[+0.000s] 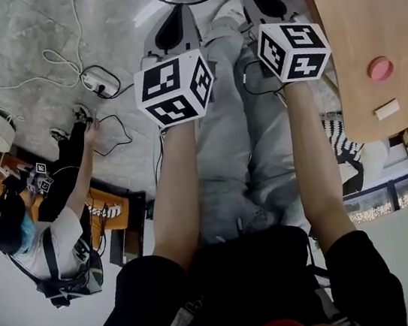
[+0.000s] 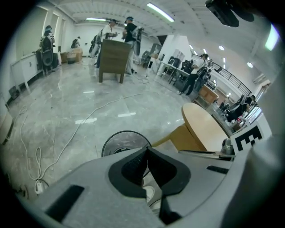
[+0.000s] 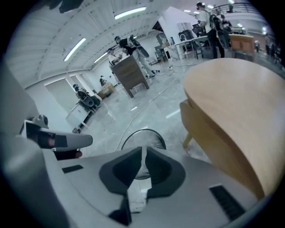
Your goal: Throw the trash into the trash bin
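Left gripper (image 2: 146, 150) jaws shut with nothing in them, right gripper (image 3: 142, 150) jaws closed to a thin slit and empty too, round trash bin (image 3: 143, 136) on the floor just ahead, pink round thing (image 1: 380, 67) and small pale block (image 1: 387, 109) on the wooden table (image 1: 363, 5)
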### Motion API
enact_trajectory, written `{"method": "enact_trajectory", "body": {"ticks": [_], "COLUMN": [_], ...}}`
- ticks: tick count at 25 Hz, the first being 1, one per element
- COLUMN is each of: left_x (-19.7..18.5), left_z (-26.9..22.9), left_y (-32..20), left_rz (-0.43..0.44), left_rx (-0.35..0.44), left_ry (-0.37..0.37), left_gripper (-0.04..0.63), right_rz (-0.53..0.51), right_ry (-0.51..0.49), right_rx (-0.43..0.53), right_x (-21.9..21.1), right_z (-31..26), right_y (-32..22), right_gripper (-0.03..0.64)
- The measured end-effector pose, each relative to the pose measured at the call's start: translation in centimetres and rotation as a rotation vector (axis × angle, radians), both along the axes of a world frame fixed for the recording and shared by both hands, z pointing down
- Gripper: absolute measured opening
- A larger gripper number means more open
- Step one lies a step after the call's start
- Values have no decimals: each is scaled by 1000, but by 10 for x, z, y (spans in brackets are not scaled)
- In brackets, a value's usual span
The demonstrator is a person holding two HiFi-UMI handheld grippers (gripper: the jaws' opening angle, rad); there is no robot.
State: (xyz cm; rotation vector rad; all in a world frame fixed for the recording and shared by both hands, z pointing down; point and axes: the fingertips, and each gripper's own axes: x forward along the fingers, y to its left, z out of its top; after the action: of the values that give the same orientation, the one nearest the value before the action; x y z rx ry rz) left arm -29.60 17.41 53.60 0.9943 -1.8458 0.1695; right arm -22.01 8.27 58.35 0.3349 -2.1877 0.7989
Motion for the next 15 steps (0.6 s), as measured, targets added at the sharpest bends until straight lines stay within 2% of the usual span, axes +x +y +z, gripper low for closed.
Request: {"method": "enact_trajectory", "body": {"ticks": [8, 15], "left_x": [33, 79], "left_z": [-26, -64], "left_y": [-59, -114], "left_rz": [165, 346], "left_rx": [28, 71], "left_ry": [-11, -23], "left_gripper": [9, 9], "right_rz": [174, 366], "right_ry": [-108, -142], "right_rx": [15, 70], "right_x": [47, 105], "right_z": [-58, -103], "right_y": [-37, -74], "right_gripper": [18, 17]}}
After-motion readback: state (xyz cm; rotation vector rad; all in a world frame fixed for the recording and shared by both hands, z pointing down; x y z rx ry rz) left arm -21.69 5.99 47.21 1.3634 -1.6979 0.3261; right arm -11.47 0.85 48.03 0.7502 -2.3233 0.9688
